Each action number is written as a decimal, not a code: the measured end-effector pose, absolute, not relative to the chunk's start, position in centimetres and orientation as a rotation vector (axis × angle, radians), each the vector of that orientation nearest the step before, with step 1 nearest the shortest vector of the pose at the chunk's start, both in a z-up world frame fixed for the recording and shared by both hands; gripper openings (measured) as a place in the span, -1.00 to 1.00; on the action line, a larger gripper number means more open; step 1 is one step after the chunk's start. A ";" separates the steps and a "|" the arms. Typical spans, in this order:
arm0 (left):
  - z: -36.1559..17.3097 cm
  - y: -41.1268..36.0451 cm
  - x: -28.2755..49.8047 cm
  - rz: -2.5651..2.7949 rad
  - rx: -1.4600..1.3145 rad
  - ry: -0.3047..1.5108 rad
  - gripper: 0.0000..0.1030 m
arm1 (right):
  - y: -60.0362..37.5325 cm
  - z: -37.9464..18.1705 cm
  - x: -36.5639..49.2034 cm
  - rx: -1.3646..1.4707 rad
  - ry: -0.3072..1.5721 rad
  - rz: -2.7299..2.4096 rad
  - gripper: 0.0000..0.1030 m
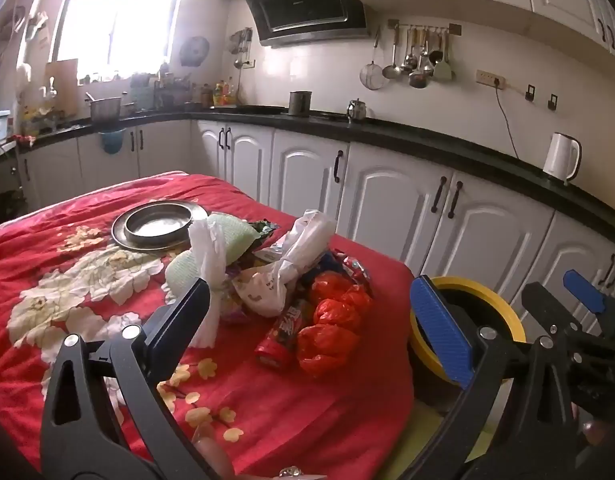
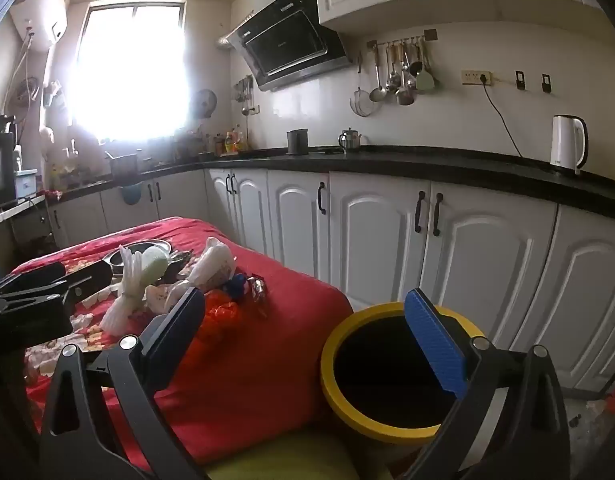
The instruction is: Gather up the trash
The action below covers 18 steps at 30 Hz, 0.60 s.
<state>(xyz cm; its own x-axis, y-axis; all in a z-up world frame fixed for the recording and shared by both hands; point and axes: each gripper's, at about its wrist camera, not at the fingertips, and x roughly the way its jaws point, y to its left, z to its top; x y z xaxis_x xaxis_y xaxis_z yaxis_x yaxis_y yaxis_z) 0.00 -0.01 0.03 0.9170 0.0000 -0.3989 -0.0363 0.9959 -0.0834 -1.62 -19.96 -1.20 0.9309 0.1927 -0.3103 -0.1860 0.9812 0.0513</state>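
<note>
A pile of trash lies on the red flowered cloth (image 1: 87, 264): a white knotted bag (image 1: 209, 280), a pale green bag (image 1: 231, 236), a printed white bag (image 1: 283, 276), a red snack wrapper (image 1: 279, 336) and crumpled red plastic (image 1: 331, 328). The pile also shows in the right wrist view (image 2: 211, 280). My left gripper (image 1: 319, 320) is open and empty, hovering just before the pile. My right gripper (image 2: 307, 332) is open and empty above the table's edge beside a black bin with a yellow rim (image 2: 387, 368). The bin also shows in the left wrist view (image 1: 495, 300).
A metal plate with a bowl (image 1: 159, 224) sits on the cloth behind the pile. White cabinets (image 2: 387, 232) under a black counter run along the far side. A white kettle (image 2: 567, 144) stands on the counter.
</note>
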 end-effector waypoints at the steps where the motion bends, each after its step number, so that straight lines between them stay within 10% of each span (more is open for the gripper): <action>1: 0.0 0.0 0.0 0.018 -0.092 0.412 0.79 | -20.0 -1.2 -1.6 0.021 0.320 0.194 0.88; 18: 0.2 -0.4 -0.3 0.009 -0.107 0.422 0.79 | -19.8 -0.9 -1.6 0.005 0.308 0.185 0.88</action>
<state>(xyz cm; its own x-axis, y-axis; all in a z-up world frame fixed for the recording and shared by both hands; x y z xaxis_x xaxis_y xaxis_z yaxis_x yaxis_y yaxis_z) -0.33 -0.43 0.24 0.9122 -0.0135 -0.4095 -0.0309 0.9944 -0.1015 -1.62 -19.84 -0.93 0.9362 0.1823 -0.3006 -0.1807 0.9830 0.0335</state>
